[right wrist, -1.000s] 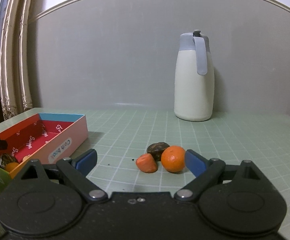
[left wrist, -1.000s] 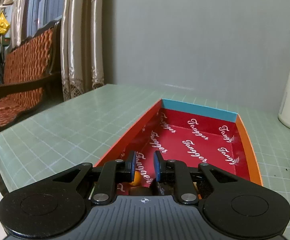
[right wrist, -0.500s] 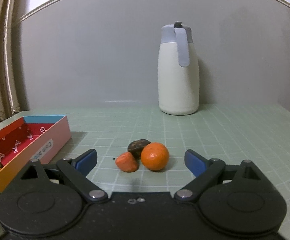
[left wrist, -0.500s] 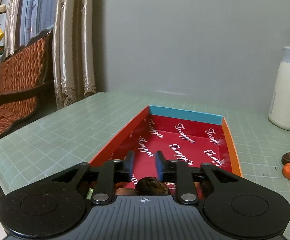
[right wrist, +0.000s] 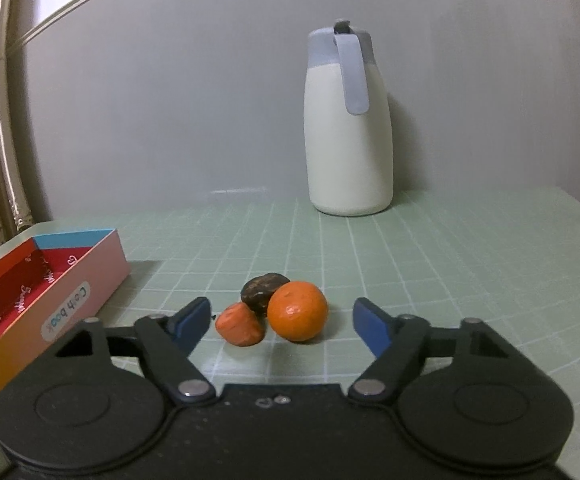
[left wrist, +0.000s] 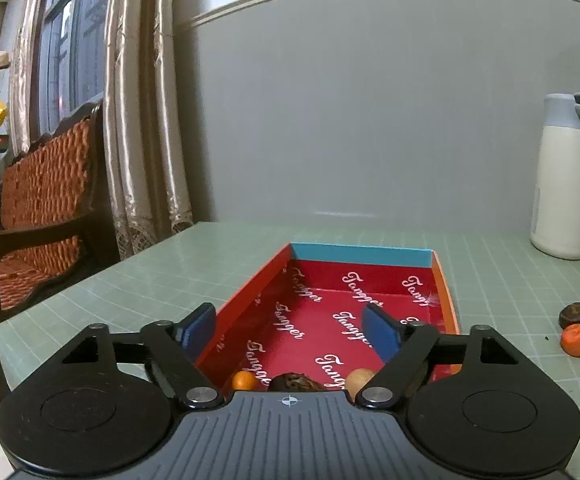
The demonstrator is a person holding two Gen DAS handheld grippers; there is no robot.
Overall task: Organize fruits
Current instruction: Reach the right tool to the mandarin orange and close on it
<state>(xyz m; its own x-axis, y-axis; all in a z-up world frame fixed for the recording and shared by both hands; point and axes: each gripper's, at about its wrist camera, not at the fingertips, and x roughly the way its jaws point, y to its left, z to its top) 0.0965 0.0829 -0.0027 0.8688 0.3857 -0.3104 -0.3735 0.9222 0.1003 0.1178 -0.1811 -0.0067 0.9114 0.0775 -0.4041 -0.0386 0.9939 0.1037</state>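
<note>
A red-lined box (left wrist: 444, 292) lies on the green table; a small orange fruit (left wrist: 244, 380), a dark wrinkled fruit (left wrist: 294, 382) and a tan round fruit (left wrist: 360, 378) sit at its near end. My left gripper (left wrist: 290, 330) is open and empty above that end. In the right wrist view, an orange (right wrist: 297, 311), a small reddish-orange fruit (right wrist: 240, 323) and a dark brown fruit (right wrist: 264, 290) sit together on the table. My right gripper (right wrist: 280, 322) is open, just in front of them. The box (right wrist: 86, 286) is at its left.
A white jug with a grey lid (right wrist: 348, 128) stands near the wall behind the fruits, also in the left wrist view (left wrist: 566, 180). A wooden sofa (left wrist: 38, 200) and curtains (left wrist: 142, 120) are beyond the table's left edge.
My left gripper has opened and lifted back from the box, leaving the dark fruit inside. My right gripper has moved closer to the three fruits on the table.
</note>
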